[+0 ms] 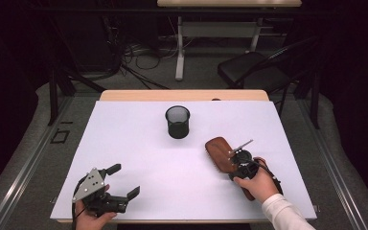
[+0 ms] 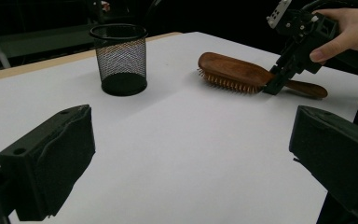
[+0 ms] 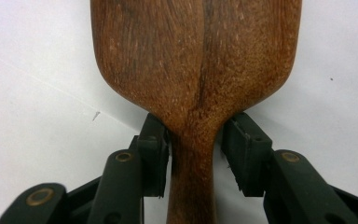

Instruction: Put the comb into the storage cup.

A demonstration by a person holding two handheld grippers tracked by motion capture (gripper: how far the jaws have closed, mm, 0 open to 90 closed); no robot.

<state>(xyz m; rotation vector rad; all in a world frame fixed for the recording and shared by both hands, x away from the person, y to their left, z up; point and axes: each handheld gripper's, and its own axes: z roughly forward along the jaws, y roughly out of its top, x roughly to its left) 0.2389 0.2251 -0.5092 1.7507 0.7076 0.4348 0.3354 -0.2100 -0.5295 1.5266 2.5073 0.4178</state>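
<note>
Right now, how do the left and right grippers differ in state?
The left gripper is wide open over bare white table, holding nothing; the right gripper straddles the wooden hairbrush at its neck, the jaws close beside it but a slight gap showing. The left sits near the table's front edge, the right farther in. Both are hand-held.

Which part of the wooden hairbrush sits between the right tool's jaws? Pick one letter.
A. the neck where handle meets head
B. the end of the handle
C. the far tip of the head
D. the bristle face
A: in the right gripper view, the right tool has a jaw on each side of the hairbrush where its head narrows into the handle.
</note>
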